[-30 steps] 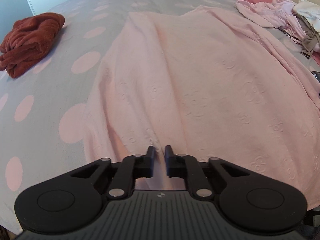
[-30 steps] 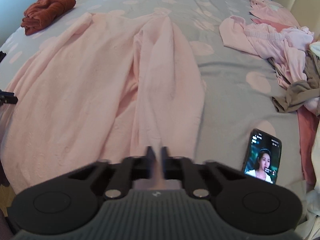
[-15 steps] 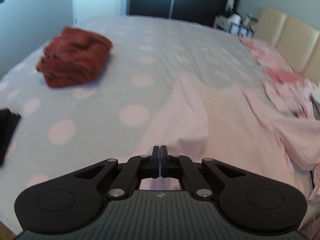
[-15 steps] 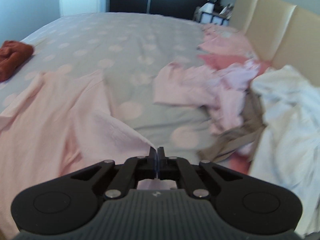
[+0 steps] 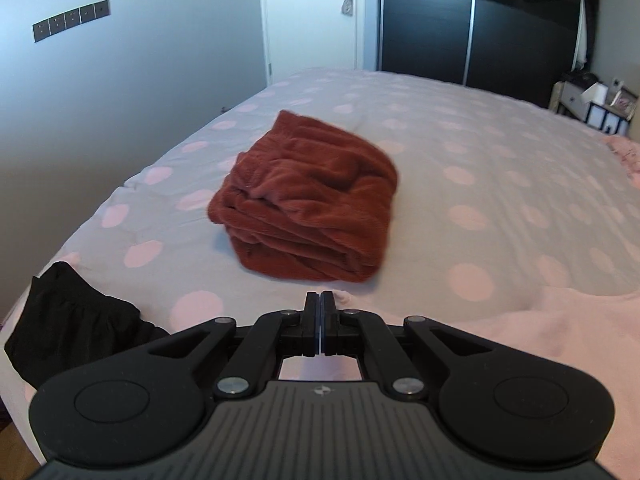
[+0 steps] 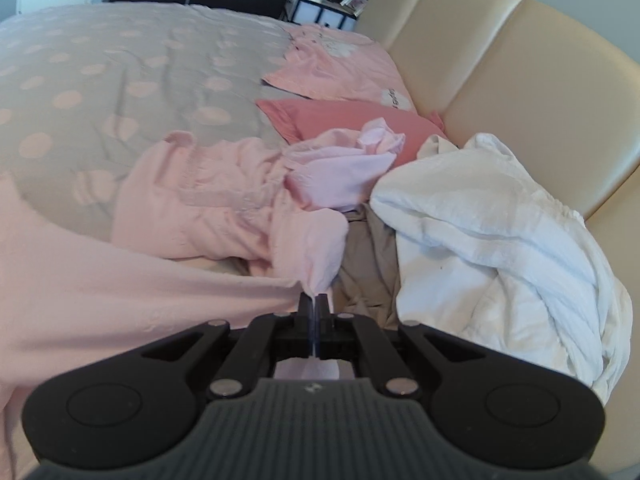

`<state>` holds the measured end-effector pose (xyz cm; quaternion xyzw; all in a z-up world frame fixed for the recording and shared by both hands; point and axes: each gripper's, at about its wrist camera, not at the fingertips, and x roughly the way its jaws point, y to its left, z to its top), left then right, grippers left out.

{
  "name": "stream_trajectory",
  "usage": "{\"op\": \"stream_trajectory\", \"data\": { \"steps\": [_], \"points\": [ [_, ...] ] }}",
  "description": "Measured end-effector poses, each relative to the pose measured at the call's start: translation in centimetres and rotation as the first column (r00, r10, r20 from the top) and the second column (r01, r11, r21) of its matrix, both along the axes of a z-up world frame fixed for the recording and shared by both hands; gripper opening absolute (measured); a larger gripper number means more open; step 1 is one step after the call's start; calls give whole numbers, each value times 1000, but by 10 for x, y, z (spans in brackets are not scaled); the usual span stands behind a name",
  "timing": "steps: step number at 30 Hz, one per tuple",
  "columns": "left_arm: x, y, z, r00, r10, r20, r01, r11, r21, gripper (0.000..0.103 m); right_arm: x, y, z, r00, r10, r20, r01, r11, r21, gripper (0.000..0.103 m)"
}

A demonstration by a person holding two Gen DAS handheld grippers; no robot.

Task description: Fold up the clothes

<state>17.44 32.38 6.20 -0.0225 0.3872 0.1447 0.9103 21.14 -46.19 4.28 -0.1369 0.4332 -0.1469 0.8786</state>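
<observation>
A large pale pink garment (image 6: pixel 100 280) lies across the dotted grey bedspread (image 5: pixel 500 168). My right gripper (image 6: pixel 315 304) is shut on a corner of it, and a small tuft of pink cloth sticks out past the fingertips. In the left wrist view the same pale pink garment (image 5: pixel 540 328) spreads to the right and under my left gripper (image 5: pixel 321 300), which is shut on its edge; a bit of cloth shows just past the tips and behind the jaws. Both grippers hold the fabric lifted above the bed.
A folded rust-red fleece (image 5: pixel 312 204) sits on the bed ahead of the left gripper. A black garment (image 5: pixel 68 332) lies at the bed's left edge. Crumpled pink clothes (image 6: pixel 224 196), a white garment (image 6: pixel 488 240), a tan one (image 6: pixel 368 276) and a beige headboard (image 6: pixel 500 60) lie ahead of the right gripper.
Both grippers pinched shut on the pink garment's near edge, then rose and swung forward with it. The left view now faces the rust-red fleece, the right view the clothes pile and headboard.
</observation>
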Motion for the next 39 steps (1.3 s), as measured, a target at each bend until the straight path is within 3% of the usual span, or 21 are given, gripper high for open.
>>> {"op": "stream_trajectory", "data": {
  "steps": [4,8,14,15,16,17,18,20,23,28,30,34,39],
  "points": [
    [29,12,-31,994,25,-105,-21,999,44,0,38,-14,-22,998,-50,-48,48,998,-43,1],
    [44,24,-71,972,55,-228,-40,997,71,0,65,-25,-53,985,-113,-126,100,989,-106,1],
    [45,24,-101,954,2,-301,18,998,64,0,74,-29,-92,974,-98,-205,78,992,-101,2],
    [47,25,-100,954,-4,-301,22,998,56,4,73,-29,-94,973,-90,-212,71,993,-96,5],
    [48,26,-97,955,-9,-296,25,999,48,7,71,-29,-93,973,-81,-217,62,994,-93,7],
    [48,27,-92,959,-13,-282,25,999,42,13,69,-29,-91,972,-71,-222,52,995,-91,17],
    [47,27,-87,964,-17,-266,28,999,38,20,66,-29,-86,975,-62,-212,43,995,-92,35],
    [48,23,-70,974,-36,-222,42,999,25,27,55,-29,-72,984,-37,-176,22,996,-88,42],
    [48,8,-47,985,-89,-147,87,996,-24,28,37,-18,-46,993,18,-116,-24,998,-51,41],
    [54,-45,-25,973,-222,-68,220,975,-42,28,22,29,-15,987,159,-11,-159,987,-14,38],
    [56,-71,-19,957,-288,-36,285,956,-64,28,20,55,-11,975,223,16,-224,974,27,27],
    [66,-121,-24,915,-404,-4,401,909,-113,28,27,106,-23,936,351,25,-351,927,136,27],
    [83,-179,-56,855,-518,11,510,838,-194,27,47,162,-55,899,435,46,-432,864,258,26]
  ]
}}
